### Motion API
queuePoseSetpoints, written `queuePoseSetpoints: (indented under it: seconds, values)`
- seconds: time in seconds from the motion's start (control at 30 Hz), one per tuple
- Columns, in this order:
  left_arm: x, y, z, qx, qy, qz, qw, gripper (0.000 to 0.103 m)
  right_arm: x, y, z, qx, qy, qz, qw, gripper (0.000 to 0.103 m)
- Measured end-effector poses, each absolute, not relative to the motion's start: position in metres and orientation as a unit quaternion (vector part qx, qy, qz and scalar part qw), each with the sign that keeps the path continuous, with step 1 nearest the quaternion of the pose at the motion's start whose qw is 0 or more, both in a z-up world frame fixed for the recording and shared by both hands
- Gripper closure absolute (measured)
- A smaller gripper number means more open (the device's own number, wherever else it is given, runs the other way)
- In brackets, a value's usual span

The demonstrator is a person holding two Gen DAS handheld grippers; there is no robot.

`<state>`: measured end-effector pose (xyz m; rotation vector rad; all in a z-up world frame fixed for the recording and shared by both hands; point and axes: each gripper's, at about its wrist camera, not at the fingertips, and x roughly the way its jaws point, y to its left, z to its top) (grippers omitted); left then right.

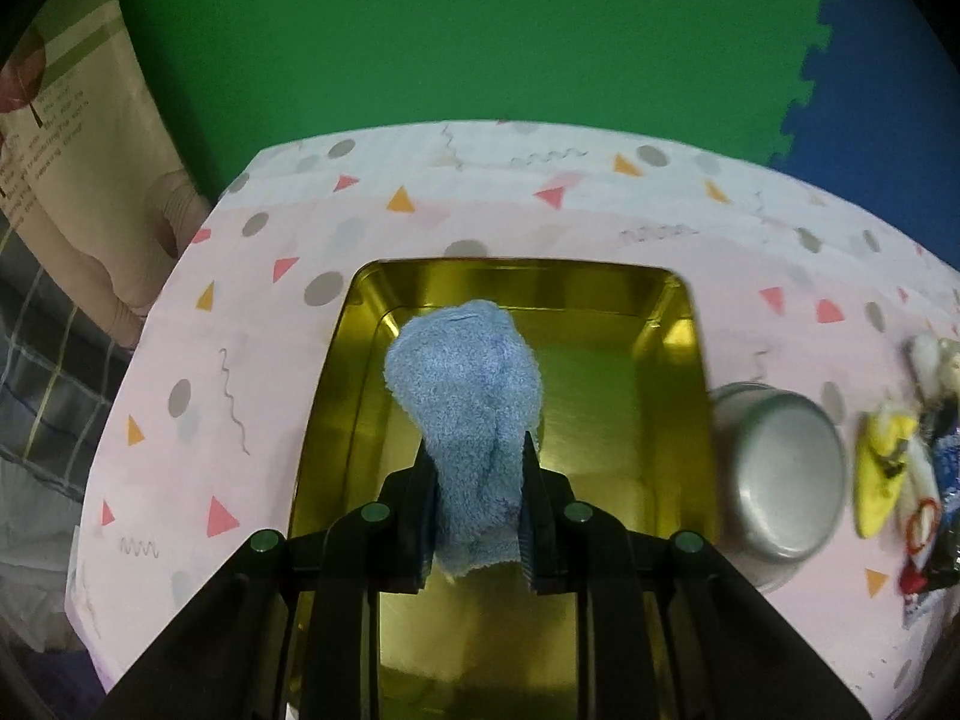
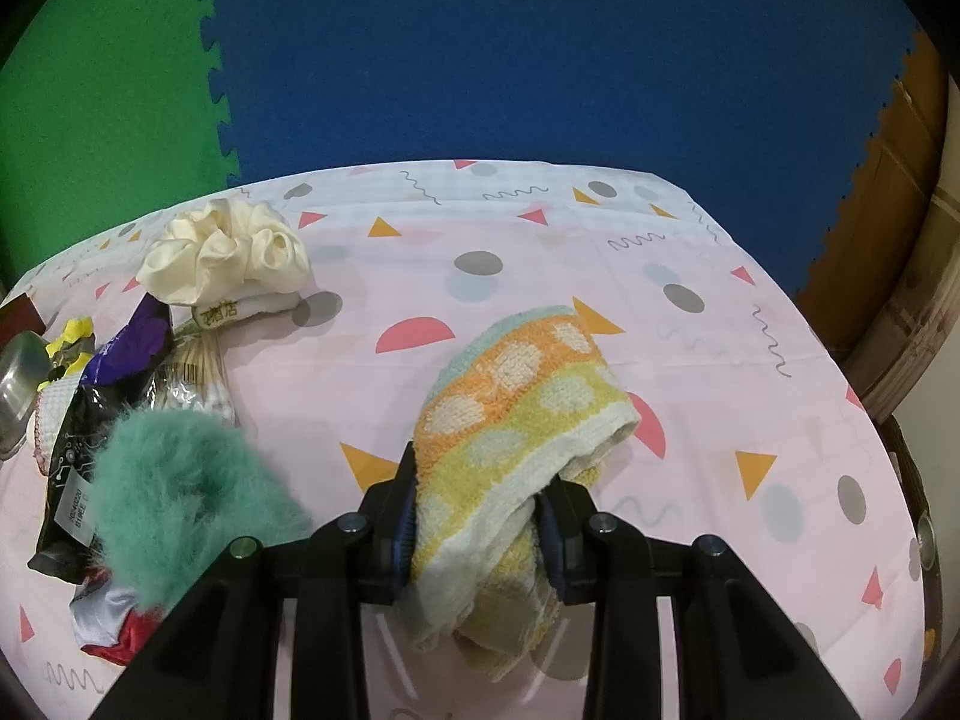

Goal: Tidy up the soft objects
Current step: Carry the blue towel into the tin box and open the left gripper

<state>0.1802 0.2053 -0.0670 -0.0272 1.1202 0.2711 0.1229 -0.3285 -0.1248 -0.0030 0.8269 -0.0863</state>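
My left gripper [image 1: 477, 456] is shut on a light blue terry cloth [image 1: 465, 384] and holds it over a gold metal tray [image 1: 678, 372]. Whether the cloth's far end touches the tray floor I cannot tell. My right gripper [image 2: 477, 480] is shut on a folded towel with orange, yellow and pale green dots [image 2: 522, 408], just above the pink patterned tablecloth [image 2: 750, 360]. A cream scrunchie [image 2: 225, 255] and a fluffy teal scrunchie [image 2: 180, 486] lie to the left in the right wrist view.
A silver metal bowl [image 1: 780, 474] sits right of the tray. Beside it lies a heap of packets and small items [image 1: 900, 456], which also shows in the right wrist view [image 2: 102, 396]. Green and blue foam mats back the table. A bed lies left of the table [image 1: 72, 180].
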Motion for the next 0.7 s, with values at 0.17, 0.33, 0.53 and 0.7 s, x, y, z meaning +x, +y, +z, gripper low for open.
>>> queuePoseSetpoints:
  seconds: [0.17, 0.33, 0.53, 0.7]
  values:
    - [0.190, 0.215, -0.078, 0.000, 0.539, 0.137, 0.831, 0.083, 0.123, -0.328, -0.125, 0.000, 0.402, -0.042, 0.915, 0.068]
    - [0.196, 0.223, -0.084, -0.002, 0.542, 0.148, 0.827, 0.080, 0.123, -0.329, -0.125, -0.001, 0.402, -0.042, 0.915, 0.068]
    - [0.196, 0.231, -0.088, -0.005, 0.543, 0.162, 0.824, 0.076, 0.123, -0.329, -0.125, -0.001, 0.402, -0.042, 0.915, 0.068]
    - [0.192, 0.233, -0.086, -0.008, 0.539, 0.162, 0.826, 0.071, 0.123, -0.329, -0.125, -0.001, 0.402, -0.042, 0.915, 0.068]
